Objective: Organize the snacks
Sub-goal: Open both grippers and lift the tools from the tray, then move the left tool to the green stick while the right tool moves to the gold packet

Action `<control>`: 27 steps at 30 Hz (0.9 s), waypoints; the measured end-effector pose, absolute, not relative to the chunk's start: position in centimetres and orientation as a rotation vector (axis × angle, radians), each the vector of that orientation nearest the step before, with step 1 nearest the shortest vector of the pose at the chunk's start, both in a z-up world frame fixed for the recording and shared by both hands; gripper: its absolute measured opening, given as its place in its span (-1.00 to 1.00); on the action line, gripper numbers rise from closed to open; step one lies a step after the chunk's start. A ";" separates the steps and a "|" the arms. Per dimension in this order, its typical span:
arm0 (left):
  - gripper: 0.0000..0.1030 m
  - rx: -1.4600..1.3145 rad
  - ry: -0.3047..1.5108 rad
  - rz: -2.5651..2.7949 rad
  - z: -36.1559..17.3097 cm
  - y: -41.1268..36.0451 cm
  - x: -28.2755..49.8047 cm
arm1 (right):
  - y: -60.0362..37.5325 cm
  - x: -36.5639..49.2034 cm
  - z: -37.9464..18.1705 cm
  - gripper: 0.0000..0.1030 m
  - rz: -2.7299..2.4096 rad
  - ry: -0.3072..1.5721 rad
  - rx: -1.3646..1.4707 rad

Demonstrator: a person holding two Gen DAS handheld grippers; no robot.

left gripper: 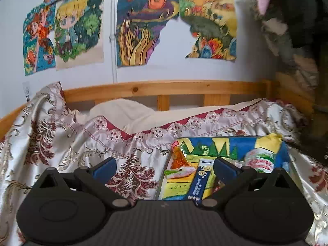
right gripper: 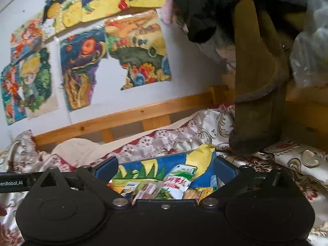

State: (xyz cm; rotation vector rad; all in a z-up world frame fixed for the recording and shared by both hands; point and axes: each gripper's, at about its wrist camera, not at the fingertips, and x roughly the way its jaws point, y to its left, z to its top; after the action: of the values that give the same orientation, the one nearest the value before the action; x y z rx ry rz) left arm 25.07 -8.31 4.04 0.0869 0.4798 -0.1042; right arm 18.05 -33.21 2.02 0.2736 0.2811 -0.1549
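Note:
A colourful painted tray [left gripper: 225, 143] lies on the bed and holds snacks: an orange packet [left gripper: 179, 160], a small green-and-white packet [left gripper: 179, 173], a blue stick pack [left gripper: 199, 181], a green-and-white bag [left gripper: 260, 161] and a yellow bag [left gripper: 266, 141]. My left gripper [left gripper: 164, 168] is open and empty, just left of the tray's near corner. My right gripper [right gripper: 166, 170] is open and empty above the tray [right gripper: 143, 168], with the green-and-white bag [right gripper: 178, 182] between its fingers' line of sight. Smaller packets [right gripper: 147, 190] lie below it.
A floral satin bedspread [left gripper: 61, 143] covers the bed. A wooden rail [left gripper: 164, 88] runs along the wall with drawings [left gripper: 143, 30]. Brown and dark clothes [right gripper: 258, 71] hang down at the right over the bed.

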 end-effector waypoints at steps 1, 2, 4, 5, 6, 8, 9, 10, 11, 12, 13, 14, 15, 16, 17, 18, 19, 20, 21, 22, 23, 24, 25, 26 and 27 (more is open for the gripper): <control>0.99 0.090 0.470 -0.108 4.3 -8.0 24.1 | -32.9 17.1 2.2 0.96 -0.150 0.274 0.271; 0.99 0.092 0.460 -0.110 4.5 -7.7 23.1 | -32.5 16.1 2.5 0.99 -0.145 0.262 0.268; 0.99 0.098 0.434 -0.102 4.9 -7.1 21.1 | -31.7 14.4 2.9 0.99 -0.139 0.248 0.254; 0.99 0.096 0.416 -0.089 4.9 -6.8 20.1 | -31.3 13.6 3.1 0.99 -0.140 0.247 0.245; 0.99 0.090 0.401 -0.081 5.0 -6.5 19.2 | -30.9 12.8 3.4 0.99 -0.142 0.241 0.234; 0.99 0.069 0.370 -0.071 5.2 -5.7 17.3 | -30.0 11.2 3.7 0.99 -0.141 0.225 0.211; 0.99 0.058 0.357 -0.066 5.2 -5.3 16.5 | -29.6 10.4 3.8 0.99 -0.137 0.221 0.202; 0.99 0.049 0.351 -0.062 5.2 -4.9 15.6 | -29.2 9.8 3.9 0.99 -0.134 0.217 0.195; 0.99 0.042 0.349 -0.060 5.3 -4.5 14.9 | -28.8 9.0 3.9 0.99 -0.131 0.214 0.186; 0.99 0.036 0.349 -0.061 5.3 -4.1 14.2 | -28.4 8.3 3.9 0.99 -0.129 0.213 0.180; 0.99 0.033 0.349 -0.062 5.3 -3.7 13.6 | -28.1 7.6 3.8 0.99 -0.124 0.212 0.171; 0.99 0.034 0.349 -0.063 5.3 -3.3 13.1 | -27.7 7.0 3.6 0.99 -0.117 0.214 0.160; 0.99 0.037 0.348 -0.060 5.3 -2.9 12.6 | -27.3 6.4 3.5 0.99 -0.111 0.217 0.146; 0.99 0.044 0.340 -0.049 5.4 -2.4 11.9 | -26.8 5.8 3.3 0.99 -0.109 0.222 0.132; 0.99 0.052 0.328 -0.036 5.4 -2.1 11.3 | -26.4 5.2 3.1 0.99 -0.111 0.231 0.121; 0.99 0.060 0.317 -0.025 5.4 -1.8 10.9 | -25.9 4.7 2.9 0.99 -0.114 0.243 0.112; 0.99 0.074 0.304 -0.012 5.4 -1.5 10.3 | -25.5 4.3 2.7 0.99 -0.114 0.252 0.106; 0.99 0.093 0.295 0.001 5.5 -1.2 9.8 | -25.1 3.8 2.5 0.99 -0.111 0.261 0.100; 0.99 0.109 0.292 0.008 5.4 -1.0 9.3 | -24.7 3.5 2.4 0.99 -0.105 0.269 0.094; 0.99 0.130 0.293 0.016 5.4 -0.8 8.9 | -24.3 3.1 2.2 0.99 -0.098 0.275 0.086; 0.99 0.148 0.295 0.023 5.3 -0.6 8.5 | -23.9 2.7 2.1 0.99 -0.090 0.282 0.077; 0.99 0.166 0.303 0.022 5.3 -0.4 8.2 | -23.5 2.3 2.0 0.99 -0.082 0.287 0.069; 0.99 0.188 0.319 0.024 5.1 -0.3 7.9 | -23.1 2.0 1.8 0.99 -0.075 0.294 0.062; 0.99 0.207 0.339 0.032 4.9 -0.1 7.7 | -22.8 1.8 1.7 0.99 -0.070 0.301 0.059; 0.99 0.218 0.356 0.035 4.6 0.0 7.5 | -22.5 1.5 1.6 0.99 -0.062 0.310 0.058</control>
State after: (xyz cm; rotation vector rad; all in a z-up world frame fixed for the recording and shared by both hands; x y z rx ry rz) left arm 7.47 0.03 4.64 0.2177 0.3561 0.0355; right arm 1.49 -22.54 1.57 0.0575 0.3103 -0.0619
